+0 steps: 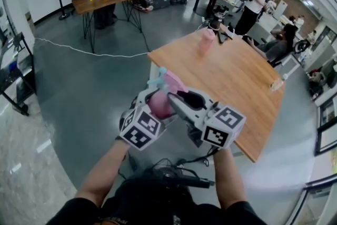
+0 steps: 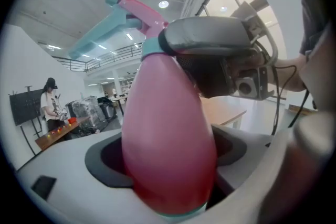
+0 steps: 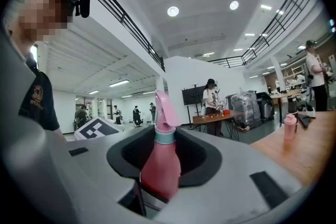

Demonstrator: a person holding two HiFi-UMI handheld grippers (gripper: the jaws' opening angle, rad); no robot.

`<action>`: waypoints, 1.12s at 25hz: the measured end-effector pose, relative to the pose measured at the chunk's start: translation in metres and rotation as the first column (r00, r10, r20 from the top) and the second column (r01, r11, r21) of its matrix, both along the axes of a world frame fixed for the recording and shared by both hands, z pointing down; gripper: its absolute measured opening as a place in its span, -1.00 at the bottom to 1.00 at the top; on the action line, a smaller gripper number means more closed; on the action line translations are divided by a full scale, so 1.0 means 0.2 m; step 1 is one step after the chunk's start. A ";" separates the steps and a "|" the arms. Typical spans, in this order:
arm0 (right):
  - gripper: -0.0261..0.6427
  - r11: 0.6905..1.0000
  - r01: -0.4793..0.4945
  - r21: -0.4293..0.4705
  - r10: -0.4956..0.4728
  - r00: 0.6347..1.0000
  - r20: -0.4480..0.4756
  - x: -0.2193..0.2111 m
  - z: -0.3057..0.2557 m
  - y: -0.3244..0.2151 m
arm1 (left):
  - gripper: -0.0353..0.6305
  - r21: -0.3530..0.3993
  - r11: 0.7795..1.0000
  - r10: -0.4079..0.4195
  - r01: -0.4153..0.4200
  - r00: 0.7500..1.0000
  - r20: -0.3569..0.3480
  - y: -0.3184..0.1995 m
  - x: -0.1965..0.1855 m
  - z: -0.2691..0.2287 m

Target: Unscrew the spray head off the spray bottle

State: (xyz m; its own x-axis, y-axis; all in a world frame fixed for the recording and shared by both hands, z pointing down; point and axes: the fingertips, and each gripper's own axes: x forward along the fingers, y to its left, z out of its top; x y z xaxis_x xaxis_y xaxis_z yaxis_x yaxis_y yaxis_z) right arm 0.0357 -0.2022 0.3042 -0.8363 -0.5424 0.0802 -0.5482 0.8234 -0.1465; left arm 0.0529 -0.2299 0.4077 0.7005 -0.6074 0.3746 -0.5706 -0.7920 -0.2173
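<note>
Obs: left gripper (image 1: 152, 108) clamps the pink body of the spray bottle (image 2: 168, 134), which is held in the air just short of the bench (image 1: 237, 81) corner. The right gripper (image 1: 178, 101) has its jaws apart, straddling the teal collar (image 3: 164, 136) under the spray head (image 2: 137, 12), with no squeeze evident yet.

Judgement: the step in hand is seating the right gripper. Close on the collar, not the trigger (image 2: 100, 34). Hold the body firm so it cannot spin, and turn about the bottle's axis.

Views: only the left gripper view shows the trigger and the right gripper's pad (image 2: 210, 42) at the collar. Only the right gripper view shows gaps flanking the collar.
</note>
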 end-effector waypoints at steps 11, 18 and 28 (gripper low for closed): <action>-0.54 0.954 0.290 0.069 -0.291 0.957 -0.002 0.04 -0.01 0.16 | 0.40 -0.073 0.904 0.413 -0.421 0.905 -0.105 0.27 0.11 -0.03; -0.54 0.927 0.366 0.082 -0.366 0.930 -0.019 0.03 -0.01 0.23 | 0.40 -0.066 0.871 0.477 -0.488 0.869 -0.128 0.34 0.11 -0.05; -0.39 0.999 0.036 -0.031 -0.035 0.998 0.050 0.07 0.03 0.01 | 0.40 -0.075 0.997 0.016 -0.019 0.999 -0.049 -0.03 -0.05 0.06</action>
State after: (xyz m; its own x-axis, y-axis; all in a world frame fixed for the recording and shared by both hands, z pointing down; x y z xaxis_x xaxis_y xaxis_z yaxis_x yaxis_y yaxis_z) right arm 0.0489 -0.2007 0.3101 -0.8584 -0.5101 0.0547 -0.5100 0.8368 -0.1993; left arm 0.0435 -0.2358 0.4195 0.7292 -0.5664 0.3841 -0.5649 -0.8150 -0.1292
